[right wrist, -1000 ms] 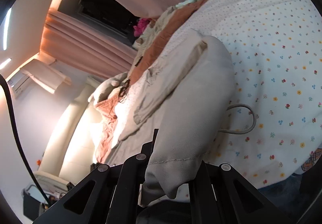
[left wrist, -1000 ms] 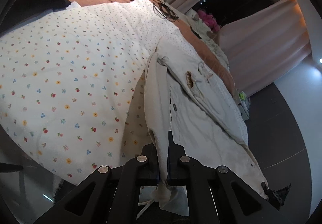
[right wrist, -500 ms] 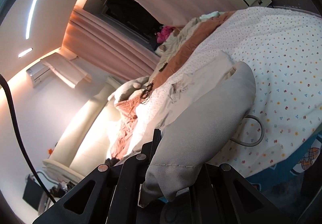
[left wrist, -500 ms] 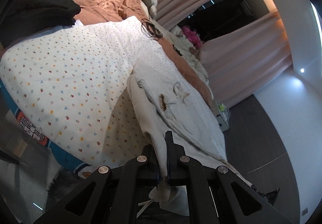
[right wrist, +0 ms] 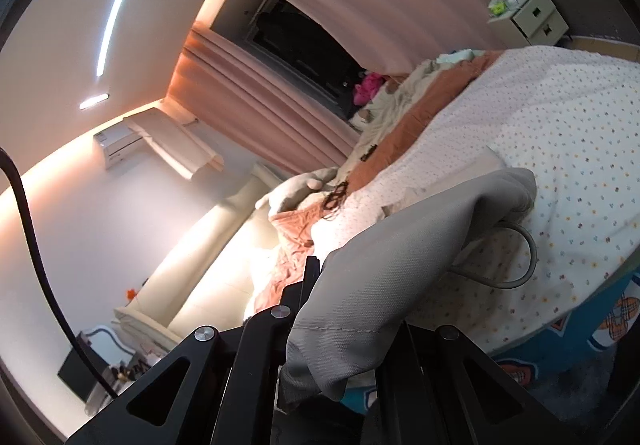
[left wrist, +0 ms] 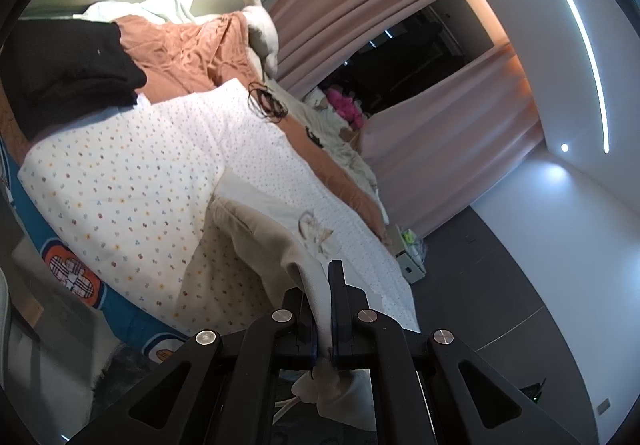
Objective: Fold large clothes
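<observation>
Both tongs, left [left wrist: 323,309] and right [right wrist: 340,309], pinch the beige garment [right wrist: 404,265] (trousers, perhaps) above the floral-sheeted bed [left wrist: 132,181].

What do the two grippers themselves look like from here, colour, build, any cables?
Both are matte black. The left gripper has two thin flat fingers on angular linkage arms with triangular cut-outs and round silver pivot bolts. The right gripper shows the same black linkages and silver bolts; a black cable curves past its left side. No markings or sleeves are visible.
</observation>
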Available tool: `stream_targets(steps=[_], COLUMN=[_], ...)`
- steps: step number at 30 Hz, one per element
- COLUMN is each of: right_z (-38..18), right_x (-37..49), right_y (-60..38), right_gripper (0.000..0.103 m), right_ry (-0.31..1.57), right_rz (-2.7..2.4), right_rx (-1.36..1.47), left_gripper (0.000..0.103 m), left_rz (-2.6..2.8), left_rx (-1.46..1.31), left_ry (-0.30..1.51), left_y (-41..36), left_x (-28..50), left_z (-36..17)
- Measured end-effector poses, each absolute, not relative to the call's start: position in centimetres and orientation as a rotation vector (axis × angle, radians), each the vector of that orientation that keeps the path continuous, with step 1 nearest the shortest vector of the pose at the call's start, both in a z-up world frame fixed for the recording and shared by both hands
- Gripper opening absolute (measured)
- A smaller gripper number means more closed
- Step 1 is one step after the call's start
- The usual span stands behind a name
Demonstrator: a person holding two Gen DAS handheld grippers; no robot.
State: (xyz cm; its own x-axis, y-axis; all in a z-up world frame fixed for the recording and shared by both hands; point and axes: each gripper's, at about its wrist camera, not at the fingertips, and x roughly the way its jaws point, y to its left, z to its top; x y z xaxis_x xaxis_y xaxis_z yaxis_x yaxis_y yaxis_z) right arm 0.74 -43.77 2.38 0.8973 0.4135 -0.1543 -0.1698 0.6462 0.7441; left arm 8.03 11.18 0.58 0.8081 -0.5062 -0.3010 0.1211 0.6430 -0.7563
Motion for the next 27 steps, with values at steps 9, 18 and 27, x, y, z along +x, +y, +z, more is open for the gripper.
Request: stream_targets(steps=[9, 18, 27], right_z=[4.1, 5.6, 5.9], right_x=[1.6, 7.6, 15.1], right_y=[-44.0, -44.7, -46.6], right_gripper=[0.007, 0.007, 0.007], right_ry=[0.304, 0.319, 0.343], right_rz=[0.336, 0.309, 0.280], right_rx=[0.797, 0.790, 0.789], left_gripper=[0.004, 0.004, 0.004], left_rz=[-0.375, -0.332, -0.280], left_rx=[-0.781, -0.741, -0.683], left_ry=[0.501, 0.505, 0.518], left_y=[10.7, 9.5, 7.4], left_x=[10.0, 15.8, 24.0], left_z=[2.6, 3.8, 4.6])
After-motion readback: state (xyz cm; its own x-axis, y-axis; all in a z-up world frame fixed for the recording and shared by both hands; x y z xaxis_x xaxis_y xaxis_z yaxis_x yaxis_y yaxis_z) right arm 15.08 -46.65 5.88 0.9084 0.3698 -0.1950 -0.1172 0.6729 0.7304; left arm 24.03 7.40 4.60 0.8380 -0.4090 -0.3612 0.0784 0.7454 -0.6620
